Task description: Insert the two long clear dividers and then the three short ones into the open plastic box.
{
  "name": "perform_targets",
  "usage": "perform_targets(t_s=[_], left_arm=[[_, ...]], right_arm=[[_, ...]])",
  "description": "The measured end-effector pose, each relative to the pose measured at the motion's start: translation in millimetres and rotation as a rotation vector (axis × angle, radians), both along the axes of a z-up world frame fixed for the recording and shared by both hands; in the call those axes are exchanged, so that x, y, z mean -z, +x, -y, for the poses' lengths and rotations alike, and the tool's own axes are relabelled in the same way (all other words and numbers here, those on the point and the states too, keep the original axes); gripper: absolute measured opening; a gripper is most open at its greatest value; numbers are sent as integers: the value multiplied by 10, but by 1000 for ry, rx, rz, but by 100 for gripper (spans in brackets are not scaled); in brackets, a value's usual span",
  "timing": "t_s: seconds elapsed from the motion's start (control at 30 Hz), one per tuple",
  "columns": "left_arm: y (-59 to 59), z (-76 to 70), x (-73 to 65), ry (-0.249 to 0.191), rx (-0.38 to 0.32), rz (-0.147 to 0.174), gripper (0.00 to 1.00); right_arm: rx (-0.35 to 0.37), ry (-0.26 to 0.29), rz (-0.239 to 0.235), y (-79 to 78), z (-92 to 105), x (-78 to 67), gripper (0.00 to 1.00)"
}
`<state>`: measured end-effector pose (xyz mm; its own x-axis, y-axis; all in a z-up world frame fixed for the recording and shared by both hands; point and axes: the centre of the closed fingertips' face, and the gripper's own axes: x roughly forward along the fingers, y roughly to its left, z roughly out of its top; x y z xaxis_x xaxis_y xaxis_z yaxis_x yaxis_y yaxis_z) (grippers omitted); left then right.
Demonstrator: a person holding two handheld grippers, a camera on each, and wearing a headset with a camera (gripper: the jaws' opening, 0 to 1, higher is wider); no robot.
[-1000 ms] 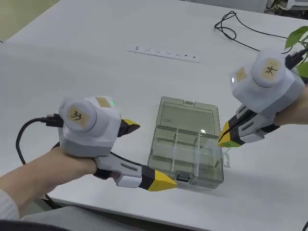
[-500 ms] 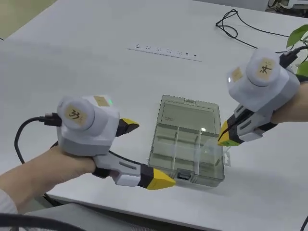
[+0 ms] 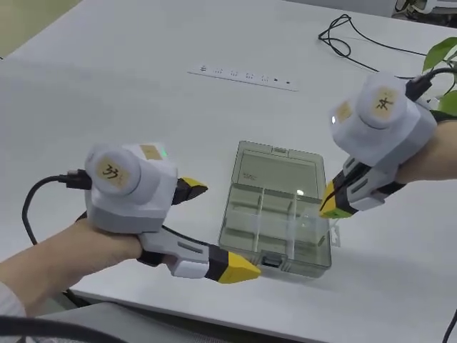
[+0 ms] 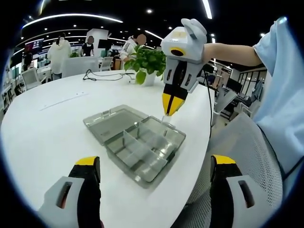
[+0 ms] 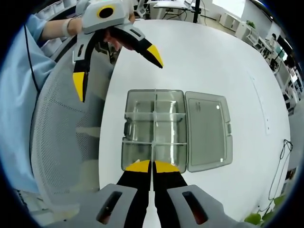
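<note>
Right claw (image 3: 328, 209) has edged slightly inward above the box's (image 3: 300, 266) 3 o'clock edge, pinching a clear divider (image 3: 315, 227) there. Left claw (image 3: 218, 229), spread wide, hovers at 8 o'clock over the counter (image 3: 143, 86).

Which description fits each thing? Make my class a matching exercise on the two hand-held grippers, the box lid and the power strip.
1 left hand-held gripper
2 right hand-held gripper
3 box lid
4 power strip

a lies flat, open
b jaws wide apart
c beyond the box
d shut on clear divider

Pairs: 1-b, 2-d, 3-a, 4-c
</note>
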<state>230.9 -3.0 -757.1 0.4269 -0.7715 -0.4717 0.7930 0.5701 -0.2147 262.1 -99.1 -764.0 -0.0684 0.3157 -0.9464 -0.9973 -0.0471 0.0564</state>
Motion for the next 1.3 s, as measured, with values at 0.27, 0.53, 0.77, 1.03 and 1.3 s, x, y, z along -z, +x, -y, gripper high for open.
perform_targets(t_s=[0.27,0.53,0.77,1.03,1.3], left_arm=[[-17,-29,17,-3,-5,-5,98],[-31,-37,30,-3,-9,-10,98],[-29,-40,30,-4,-9,-11,97],[-31,-52,35,-3,-14,-12,97],[-28,-80,29,-3,-20,-9,97]], right_arm=[[-8,-13,-7,29,-3,53,2],[-10,-21,-18,20,-6,99,2],[-3,-23,-26,35,7,150,2],[-1,-33,-37,22,4,239,2],[-1,-51,-41,32,14,370,2]])
